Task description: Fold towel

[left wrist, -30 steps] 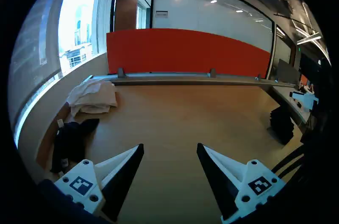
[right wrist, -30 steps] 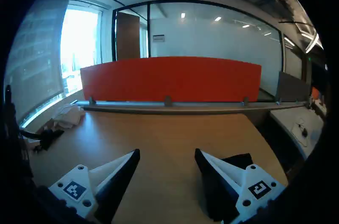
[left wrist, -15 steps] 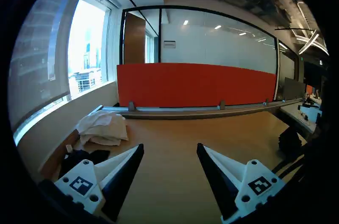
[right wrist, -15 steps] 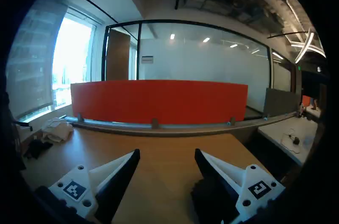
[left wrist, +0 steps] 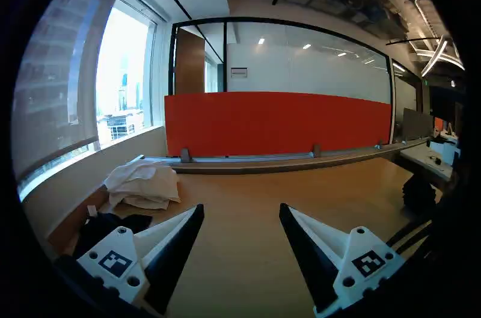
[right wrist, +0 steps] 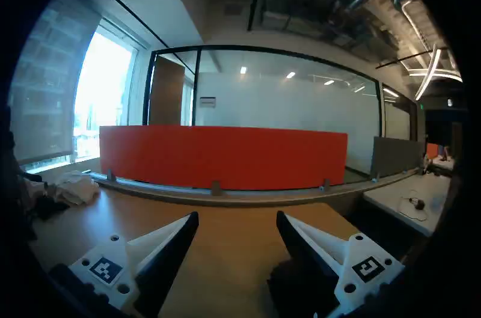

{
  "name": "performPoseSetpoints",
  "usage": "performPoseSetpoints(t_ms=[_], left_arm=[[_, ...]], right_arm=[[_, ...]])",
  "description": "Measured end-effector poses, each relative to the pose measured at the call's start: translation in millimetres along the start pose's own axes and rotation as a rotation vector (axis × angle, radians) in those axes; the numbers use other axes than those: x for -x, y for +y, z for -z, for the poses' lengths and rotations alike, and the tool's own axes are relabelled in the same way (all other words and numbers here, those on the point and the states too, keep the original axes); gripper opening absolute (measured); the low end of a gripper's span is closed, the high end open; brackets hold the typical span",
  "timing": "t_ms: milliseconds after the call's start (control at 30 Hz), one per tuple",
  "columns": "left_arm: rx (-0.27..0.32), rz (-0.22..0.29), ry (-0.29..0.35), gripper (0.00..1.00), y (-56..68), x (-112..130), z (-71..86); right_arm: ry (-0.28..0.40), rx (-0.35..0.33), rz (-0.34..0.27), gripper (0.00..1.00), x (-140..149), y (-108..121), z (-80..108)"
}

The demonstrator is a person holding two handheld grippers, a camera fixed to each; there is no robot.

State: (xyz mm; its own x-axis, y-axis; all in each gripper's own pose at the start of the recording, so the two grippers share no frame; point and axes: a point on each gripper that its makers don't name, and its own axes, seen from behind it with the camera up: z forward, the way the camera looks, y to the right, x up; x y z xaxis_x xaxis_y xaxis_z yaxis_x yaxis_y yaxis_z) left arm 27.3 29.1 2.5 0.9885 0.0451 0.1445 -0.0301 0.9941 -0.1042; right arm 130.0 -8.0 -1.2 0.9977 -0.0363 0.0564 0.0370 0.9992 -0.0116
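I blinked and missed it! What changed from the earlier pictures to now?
Both grippers tilted up: the left gripper and right gripper now see more ceiling and less desk, so the orange divider sits lower in both views. Nothing was grabbed or let go. Both sets of jaws stayed open and empty. The white towel heap and dark stack stayed put.

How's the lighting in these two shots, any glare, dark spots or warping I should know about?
Left gripper view: the tall window is blown out white, the crumpled white towel is evenly lit, the black cloth stack at the far right sinks into shadow. Right gripper view: the window glares too, and the fisheye bows the long orange divider panel.
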Motion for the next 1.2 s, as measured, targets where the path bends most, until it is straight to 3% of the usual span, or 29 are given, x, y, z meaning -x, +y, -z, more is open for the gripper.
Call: performPoseSetpoints(t_ms=[200, 500, 1000, 1200], left_arm=[[0.001, -0.015, 0.031, 0.93, 1.4, 19.9, -9.6], [-0.001, 0.002, 0.054, 0.93, 0.4, 41.0, -22.2], [-0.034, 0.05, 0.118, 0.93, -14.9, 61.6, -27.9], [-0.049, 0.058, 0.131, 0.93, -21.9, 75.1, -25.7]], right_arm=[[0.005, 0.004, 0.0, 1.0, 21.9, -3.8, -2.9], [-0.001, -0.01, 0.006, 1.0, 38.8, -15.7, -6.2], [-0.015, -0.027, 0.077, 1.0, 42.7, -32.4, -14.6], [-0.012, -0.029, 0.072, 1.0, 47.7, -35.4, -15.2]])
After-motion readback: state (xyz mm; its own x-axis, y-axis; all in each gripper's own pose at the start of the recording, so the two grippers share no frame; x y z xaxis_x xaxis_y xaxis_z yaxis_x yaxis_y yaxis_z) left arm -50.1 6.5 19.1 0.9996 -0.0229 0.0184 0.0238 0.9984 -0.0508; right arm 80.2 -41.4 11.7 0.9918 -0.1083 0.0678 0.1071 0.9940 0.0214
